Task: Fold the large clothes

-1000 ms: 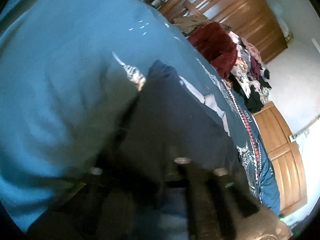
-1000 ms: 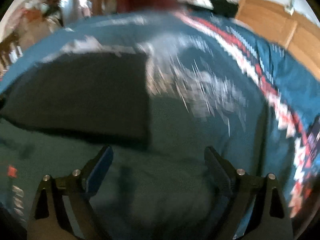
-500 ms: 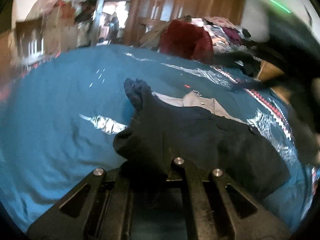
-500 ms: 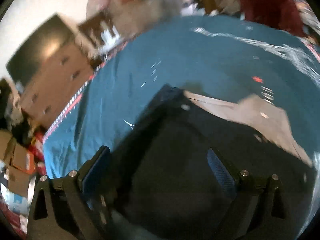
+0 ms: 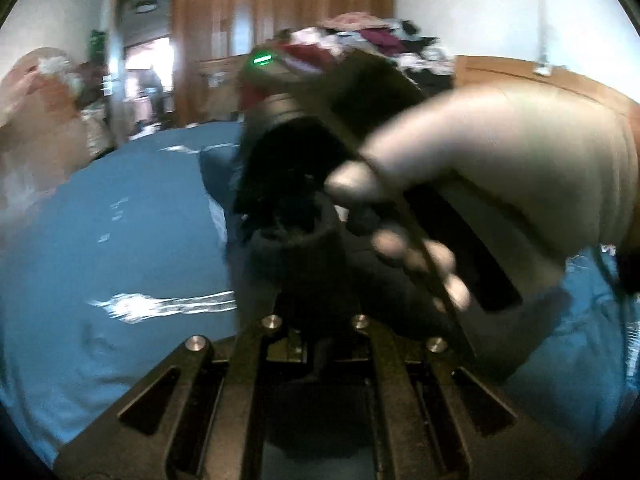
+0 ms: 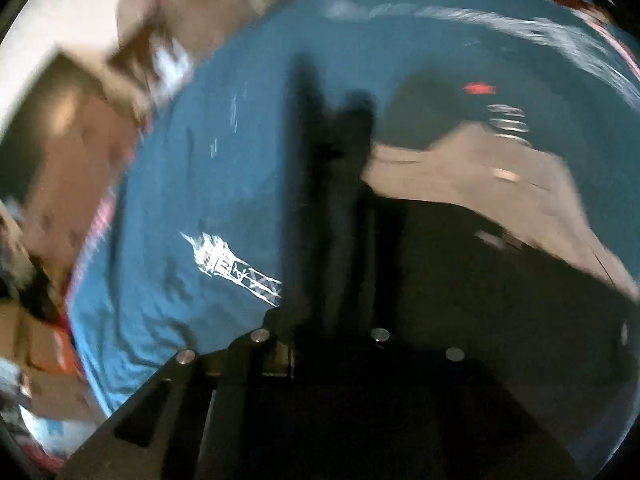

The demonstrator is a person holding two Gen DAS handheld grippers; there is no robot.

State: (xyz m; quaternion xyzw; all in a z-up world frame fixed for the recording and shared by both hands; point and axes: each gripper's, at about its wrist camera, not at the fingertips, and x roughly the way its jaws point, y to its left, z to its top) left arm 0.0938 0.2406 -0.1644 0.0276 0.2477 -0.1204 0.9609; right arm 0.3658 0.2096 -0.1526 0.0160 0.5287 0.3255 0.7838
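Note:
A dark garment [image 5: 298,256] lies on the blue patterned bedspread [image 5: 120,240], bunched up between my left gripper's [image 5: 316,292] jaws, which are shut on it. In the left wrist view a gloved hand [image 5: 500,160] holds my right gripper's body [image 5: 320,92] just above the same bunch of cloth. Seen from the right wrist, my right gripper [image 6: 324,304] is shut on the dark garment [image 6: 480,312] at its left edge. A beige part of the garment [image 6: 500,172] shows beyond the dark cloth. Both views are blurred by motion.
The bedspread [image 6: 200,160] stretches wide to the left, with white printed motifs [image 6: 236,264]. A heap of mixed clothes [image 5: 372,40] sits at the far end, before wooden wardrobes [image 5: 280,8]. Cardboard boxes [image 6: 48,352] stand beside the bed.
My right gripper was open and has shut on the garment's edge. It has swung in close over my left gripper, which stays shut on the dark cloth and has lifted its view.

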